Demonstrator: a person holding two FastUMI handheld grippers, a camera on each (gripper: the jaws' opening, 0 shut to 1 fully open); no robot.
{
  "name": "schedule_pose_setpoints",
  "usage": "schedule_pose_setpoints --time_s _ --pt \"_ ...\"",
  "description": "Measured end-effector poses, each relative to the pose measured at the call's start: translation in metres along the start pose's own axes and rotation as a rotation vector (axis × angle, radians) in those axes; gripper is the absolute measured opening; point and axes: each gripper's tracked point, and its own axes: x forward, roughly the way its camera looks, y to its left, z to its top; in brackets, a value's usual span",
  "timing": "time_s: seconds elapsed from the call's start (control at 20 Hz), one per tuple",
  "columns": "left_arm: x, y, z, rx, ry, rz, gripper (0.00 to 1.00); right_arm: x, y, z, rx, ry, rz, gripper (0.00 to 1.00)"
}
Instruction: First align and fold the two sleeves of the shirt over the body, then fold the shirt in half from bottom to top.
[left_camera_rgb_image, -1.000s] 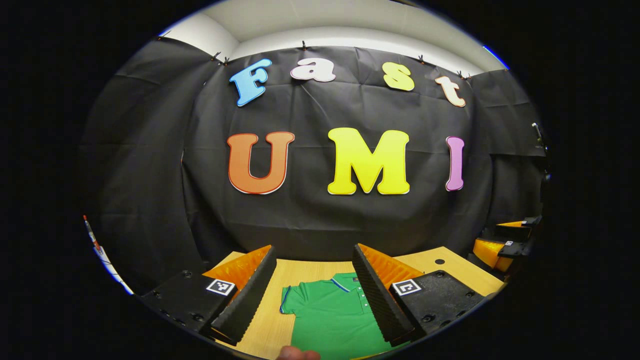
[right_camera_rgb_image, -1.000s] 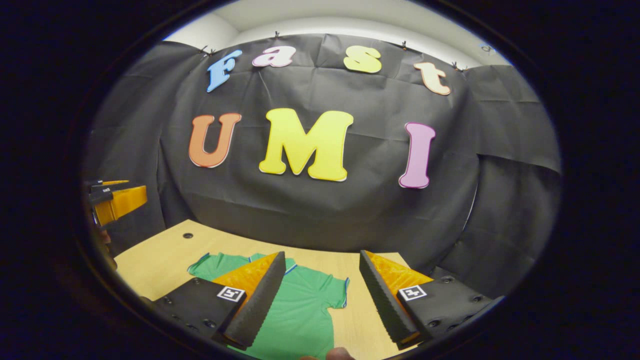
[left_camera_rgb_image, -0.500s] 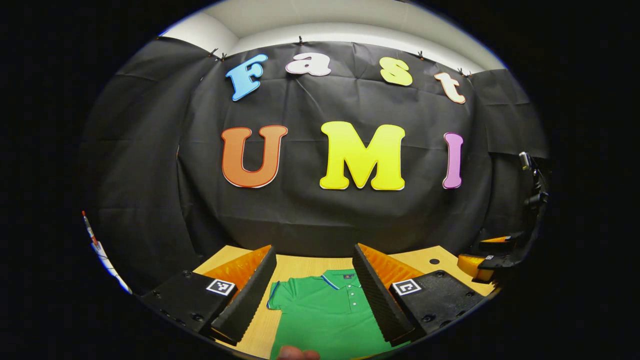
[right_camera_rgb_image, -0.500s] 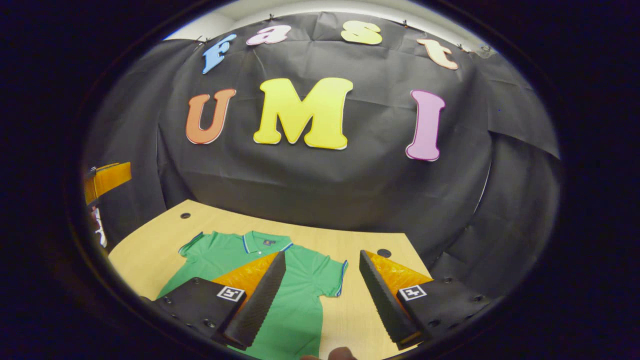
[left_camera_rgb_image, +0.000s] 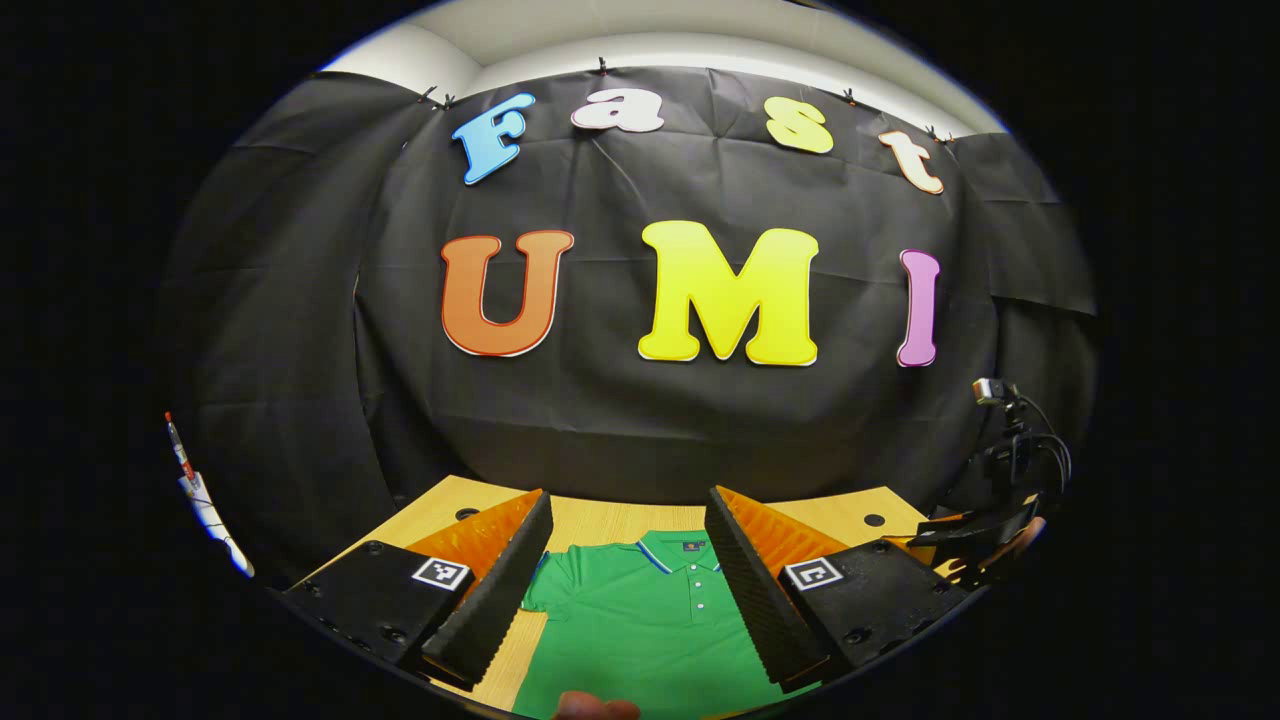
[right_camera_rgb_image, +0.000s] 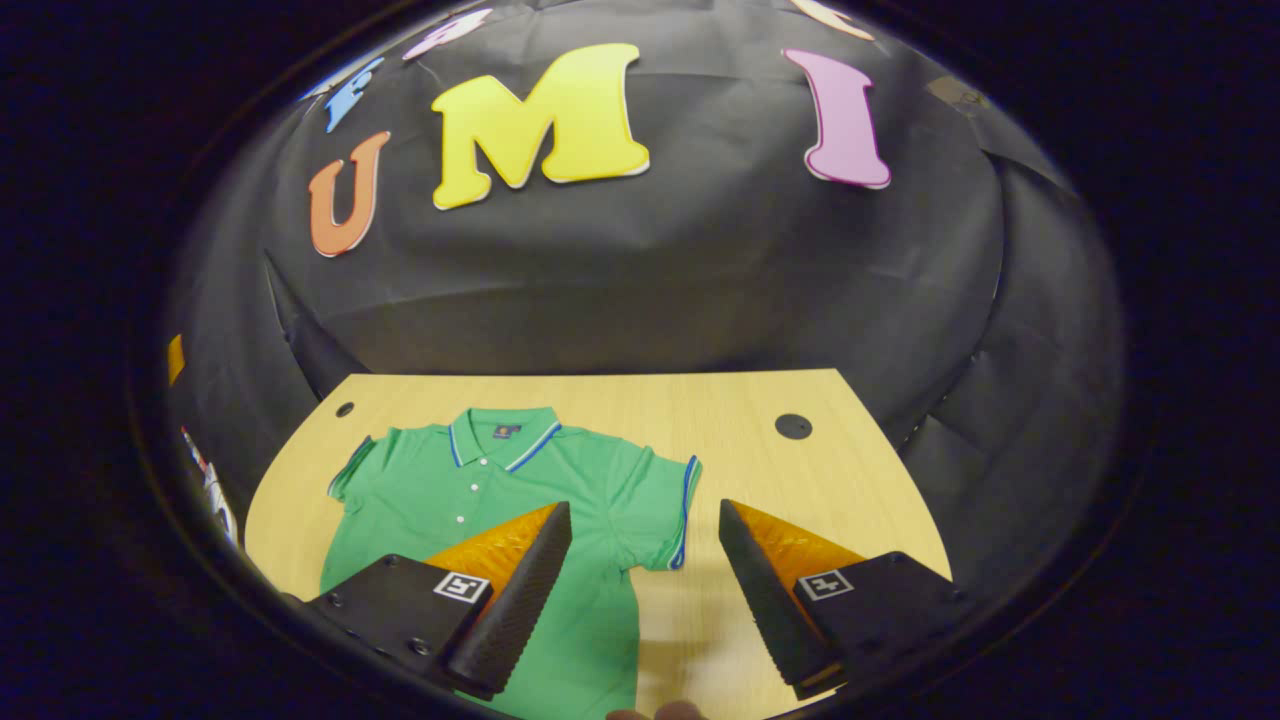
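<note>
On the wooden table (right_camera_rgb_image: 760, 470) a green polo shirt (right_camera_rgb_image: 520, 490) lies flat, collar toward the far wall, both sleeves spread out unfolded. Above it, the right gripper (right_camera_rgb_image: 645, 560) hangs with jaws parted and empty over the right sleeve (right_camera_rgb_image: 665, 510); the left gripper (left_camera_rgb_image: 628, 555) is likewise spread, holding nothing. A pinch taken too deep could, I think, catch both layers and drag the body askew.
</note>
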Motion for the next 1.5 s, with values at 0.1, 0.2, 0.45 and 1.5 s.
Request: schedule_pose_setpoints --time_s 0.1,0.2,0.45,1.5 --pt "0.002 0.001 -0.008 0.008 0.023 0.008 0.98 0.023 -0.009 -0.005 -0.021 0.021 -0.011 0.96" --pt "0.002 0.001 -0.015 0.012 0.044 0.015 0.98 0.043 -0.013 -0.01 -0.032 0.047 -0.014 0.95" --pt "0.003 -0.001 -0.027 0.03 0.075 0.023 0.98 0.1 -0.027 -0.037 0.007 0.134 -0.03 0.96" --pt "0.002 -0.006 -0.034 0.123 0.132 0.01 0.98 0.166 -0.031 -0.057 0.015 0.218 -0.058 0.03"
